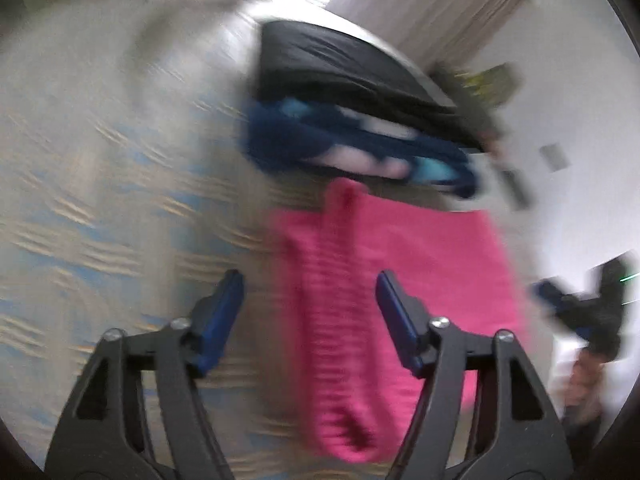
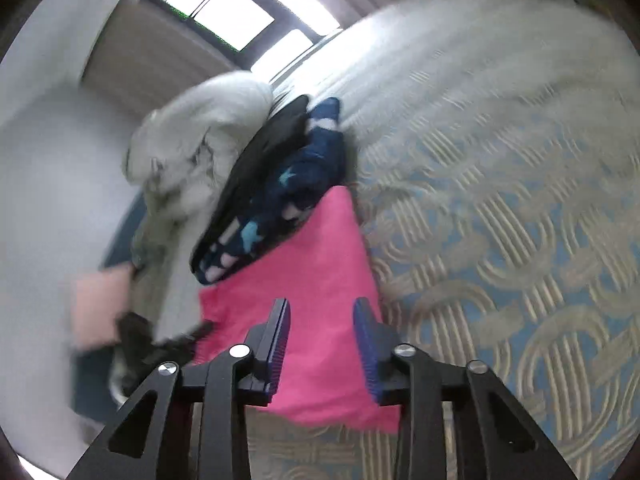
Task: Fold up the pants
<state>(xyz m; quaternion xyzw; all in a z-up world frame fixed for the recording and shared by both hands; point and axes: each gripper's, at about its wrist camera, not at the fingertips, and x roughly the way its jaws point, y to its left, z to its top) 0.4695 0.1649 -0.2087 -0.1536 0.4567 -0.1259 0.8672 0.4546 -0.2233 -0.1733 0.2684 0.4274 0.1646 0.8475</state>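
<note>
Patterned bedspread (image 2: 520, 240) carries folded pink pants (image 2: 316, 300) beside a dark folded pile (image 2: 280, 184) — left gripper (image 1: 310, 292) and right gripper (image 2: 322, 320) both parted over pants, gripping nothing.

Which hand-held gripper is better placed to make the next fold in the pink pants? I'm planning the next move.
Probably the left hand-held gripper: its jaws stand wide over the pink pants, with the near end just below. The right hand-held gripper is narrower and sits over the folded middle, though blur makes this uncertain.
</note>
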